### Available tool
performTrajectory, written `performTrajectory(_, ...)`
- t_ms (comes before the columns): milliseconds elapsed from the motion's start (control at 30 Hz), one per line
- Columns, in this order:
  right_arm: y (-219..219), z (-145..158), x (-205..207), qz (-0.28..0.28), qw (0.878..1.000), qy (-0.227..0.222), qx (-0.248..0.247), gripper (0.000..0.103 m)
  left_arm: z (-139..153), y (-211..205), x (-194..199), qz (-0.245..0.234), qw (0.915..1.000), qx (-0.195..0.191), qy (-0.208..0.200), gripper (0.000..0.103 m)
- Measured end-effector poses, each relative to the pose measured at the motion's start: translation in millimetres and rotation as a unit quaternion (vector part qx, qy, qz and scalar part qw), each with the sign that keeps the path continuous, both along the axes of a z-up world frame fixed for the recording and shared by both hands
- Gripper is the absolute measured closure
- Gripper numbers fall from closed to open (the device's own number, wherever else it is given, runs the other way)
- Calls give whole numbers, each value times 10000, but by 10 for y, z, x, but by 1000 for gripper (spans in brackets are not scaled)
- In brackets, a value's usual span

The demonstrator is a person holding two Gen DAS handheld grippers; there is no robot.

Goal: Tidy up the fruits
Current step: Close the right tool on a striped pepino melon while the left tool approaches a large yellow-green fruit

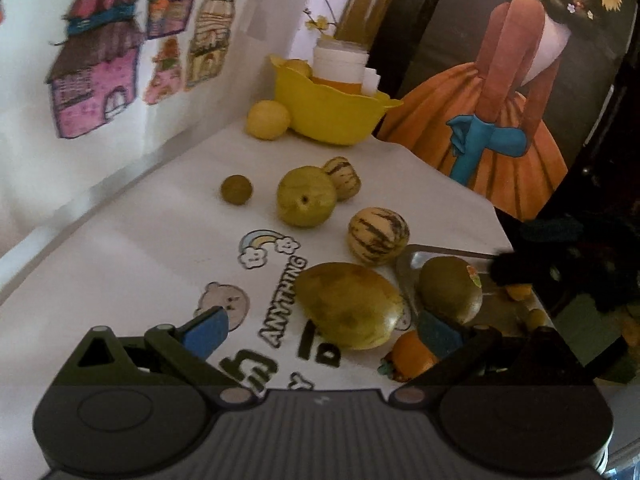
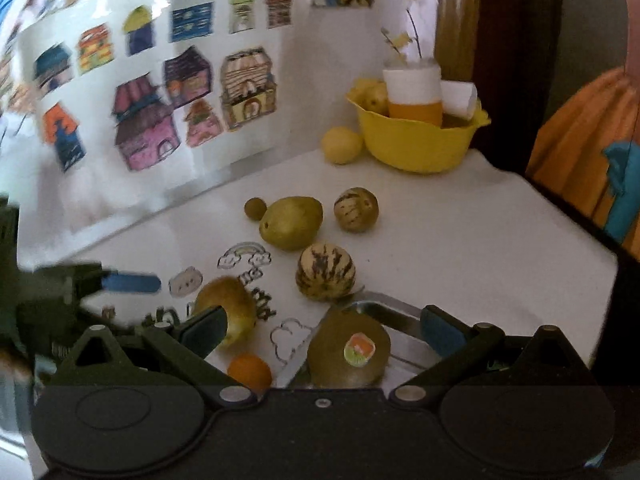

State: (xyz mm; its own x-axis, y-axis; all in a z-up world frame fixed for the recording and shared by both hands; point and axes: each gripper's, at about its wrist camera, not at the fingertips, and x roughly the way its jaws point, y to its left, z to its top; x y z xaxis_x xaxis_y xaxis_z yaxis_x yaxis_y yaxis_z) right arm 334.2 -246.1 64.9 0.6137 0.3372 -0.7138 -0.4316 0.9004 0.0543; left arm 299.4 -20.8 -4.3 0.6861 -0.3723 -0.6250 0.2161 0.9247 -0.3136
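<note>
Spanning the near edge of the white table (image 1: 132, 240), the left gripper (image 1: 320, 332) stands wide open and holds nothing; its blue pads (image 1: 206, 330) flank the mango (image 1: 352, 306) without touching it. Landmark: the mango.

- Left of the mango: bare printed tabletop out to the wall with house drawings (image 1: 100, 56). Widest free room lies here.
- Beyond the mango: small round green fruit (image 1: 236, 189), then a green pear (image 1: 307, 196) with a striped melon (image 1: 343, 178) touching its far side. A second striped melon (image 1: 378, 235) sits just beyond-right of the mango.
- Far beyond: a lemon (image 1: 267, 119) touching the yellow bowl (image 1: 332, 114) at the back corner, which holds a white and orange cup (image 1: 339, 65).
- Near-right of the mango: an orange fruit (image 1: 410, 356), partly hidden by the right pad.
- Right of the mango: a metal tray (image 1: 412, 258) holding a kiwi (image 1: 450, 290) with a sticker. The table edge runs just right of the tray; dark floor past it.

Right wrist view: right gripper (image 2: 324, 330) also wide open, empty, jaws either side of the kiwi (image 2: 348, 350) and not touching it. The tray (image 2: 396, 312) rim passes under the right pad. The left gripper (image 2: 132, 283) shows blurred at the left edge.
</note>
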Motion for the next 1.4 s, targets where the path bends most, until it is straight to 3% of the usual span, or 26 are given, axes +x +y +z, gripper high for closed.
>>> performTrajectory(333,-45,-194,712,-568,9947,669,537,1,-85,-115,169,-64,9996,-254,93,2)
performTrajectory(533,82,-404,913,-508,9922,1001,548,13,-127,-151,220,-100,9992,-351,163,11)
performTrajectory(833,232,-557,1069,-485,9915,1106,488,22,-159,-107,267,-54,9983,-533,209,28)
performTrajectory(1133,335,-645,1117,-412,9919,1144,361,28,-169,-64,272,-61,9975,-669,215,31)
performTrajectory(1400,423,-658,1133,-343,9938,1056,106,45,-170,-38,284,-28,9967,-769,257,34)
